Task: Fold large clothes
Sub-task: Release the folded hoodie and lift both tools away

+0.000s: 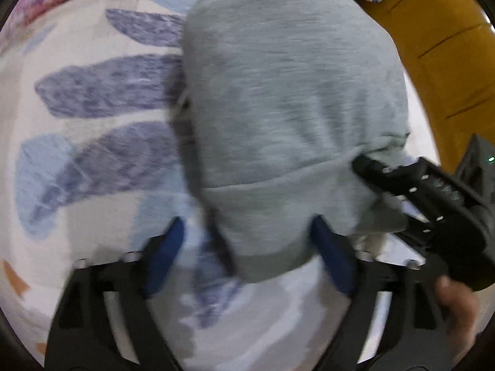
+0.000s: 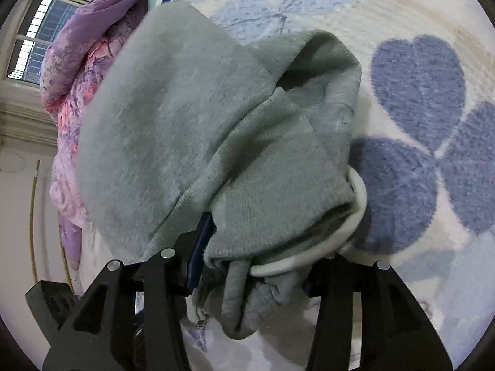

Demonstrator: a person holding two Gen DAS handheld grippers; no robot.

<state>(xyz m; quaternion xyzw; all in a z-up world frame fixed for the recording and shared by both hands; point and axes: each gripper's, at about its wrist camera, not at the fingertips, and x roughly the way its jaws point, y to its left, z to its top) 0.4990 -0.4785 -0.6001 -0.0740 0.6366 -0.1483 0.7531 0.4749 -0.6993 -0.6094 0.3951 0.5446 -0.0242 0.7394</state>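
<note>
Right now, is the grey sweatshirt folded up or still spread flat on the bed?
Folded up. The grey sweatshirt lies doubled over in thick layers on the floral bedsheet, its white-edged hem bunched at the near end.

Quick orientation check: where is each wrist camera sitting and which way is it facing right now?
Left wrist: on the left gripper, facing down at the grey garment on the leaf-print bedsheet; jaws wide open; right gripper and a hand show.
Right wrist: on the right gripper, facing down at bunched garment cloth between its jaws; no hand shows.
Shared: garment, bedsheet.
</note>
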